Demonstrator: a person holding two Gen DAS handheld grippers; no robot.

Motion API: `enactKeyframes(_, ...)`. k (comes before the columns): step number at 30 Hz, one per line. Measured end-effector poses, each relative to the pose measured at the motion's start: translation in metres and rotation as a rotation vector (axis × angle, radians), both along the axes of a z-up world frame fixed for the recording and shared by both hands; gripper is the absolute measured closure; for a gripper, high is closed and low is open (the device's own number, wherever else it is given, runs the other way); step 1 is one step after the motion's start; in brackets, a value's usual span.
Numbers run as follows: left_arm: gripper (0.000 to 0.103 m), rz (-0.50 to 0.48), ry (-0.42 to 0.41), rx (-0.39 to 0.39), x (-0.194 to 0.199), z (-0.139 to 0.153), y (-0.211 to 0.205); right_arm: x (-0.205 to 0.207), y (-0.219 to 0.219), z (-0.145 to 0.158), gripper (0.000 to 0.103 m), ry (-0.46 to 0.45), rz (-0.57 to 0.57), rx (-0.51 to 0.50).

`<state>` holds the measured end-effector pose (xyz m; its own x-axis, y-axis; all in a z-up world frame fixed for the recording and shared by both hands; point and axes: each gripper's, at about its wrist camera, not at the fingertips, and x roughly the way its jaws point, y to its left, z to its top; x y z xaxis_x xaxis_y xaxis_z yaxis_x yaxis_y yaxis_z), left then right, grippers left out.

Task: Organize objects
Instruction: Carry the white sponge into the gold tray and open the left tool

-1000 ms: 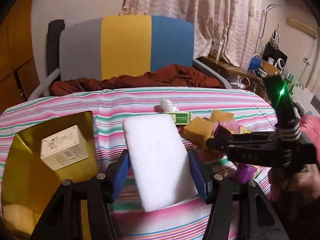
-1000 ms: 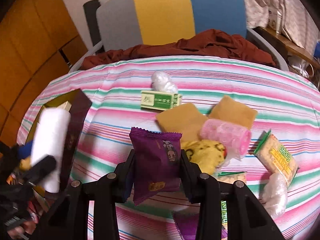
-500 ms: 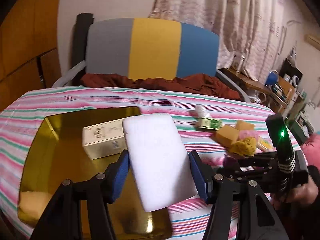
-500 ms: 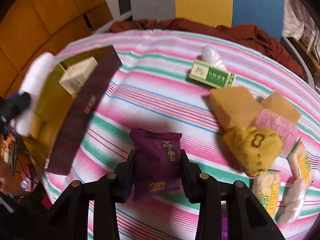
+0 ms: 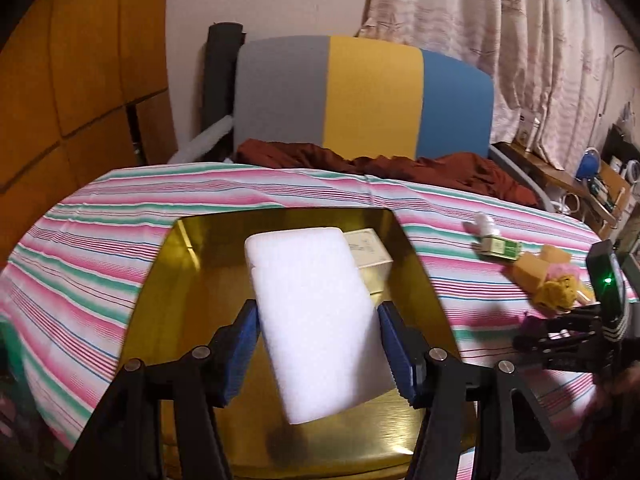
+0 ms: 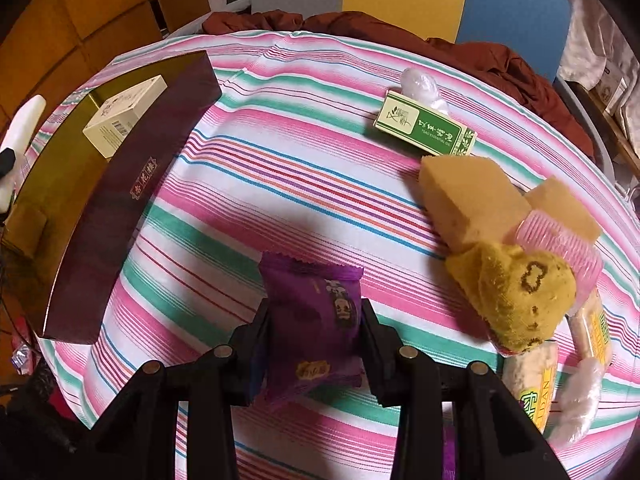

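Left gripper (image 5: 318,344) clamped on a white rectangular foam block (image 5: 316,316), blue-padded fingers (image 5: 245,350) pressed against its two long sides, block tilted and raised above the gold-lined interior of a shallow rectangular box (image 5: 192,280). Inside that box, a cream-coloured small carton (image 5: 370,258) lying just behind the block, partly hidden by it. Box resting on a tabletop under a pink, green and white striped cloth (image 5: 100,248).

Right gripper (image 6: 314,344) closed on a purple foil snack packet (image 6: 316,320), black fingers (image 6: 256,340) pinching it from both sides, packet upright and lifted off the cloth. Seen from the right wrist, the box shows a dark maroon outer wall (image 6: 120,200) with gold characters, at the left of the tabletop.

To the right, well apart from the box: a green and cream flat carton (image 6: 424,124) with a crumpled clear plastic wrapper (image 6: 420,84) touching its far edge; two tan sponge blocks (image 6: 472,200) side by side; a pink ribbed roll (image 6: 560,248) lying against them; a yellow knitted pouch (image 6: 516,300) just in front; wrapped cracker packs (image 6: 536,380) at the right edge.

Behind the tabletop, a grey, yellow and blue chair back (image 5: 360,96) with a rust-brown cloth (image 5: 400,164) bunched on its seat
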<state>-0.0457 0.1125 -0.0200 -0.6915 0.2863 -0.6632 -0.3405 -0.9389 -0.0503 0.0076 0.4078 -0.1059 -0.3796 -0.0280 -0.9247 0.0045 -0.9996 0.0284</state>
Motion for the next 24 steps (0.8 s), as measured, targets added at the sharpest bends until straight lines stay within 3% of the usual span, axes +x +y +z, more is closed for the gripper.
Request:
enactKeyframes(6, 0.043, 0.030, -0.016, -0.022, -0.018, -0.005, -0.024, -0.001, -0.002, -0.001, 0.063, 0.002, 0.001, 0.015)
enactKeyframes(11, 0.043, 0.079, -0.083, 0.004, -0.051, -0.010, -0.051, -0.002, -0.002, -0.002, 0.063, 0.002, -0.007, 0.017)
enactKeyframes(16, 0.041, 0.110, -0.124, -0.037, -0.082, -0.017, -0.062, -0.002, -0.001, -0.002, 0.062, 0.004, -0.014, 0.010)
enactKeyframes(24, 0.038, 0.180, -0.113, -0.065, -0.109, -0.016, -0.071, -0.004, -0.002, -0.003, 0.062, 0.005, -0.011, 0.015)
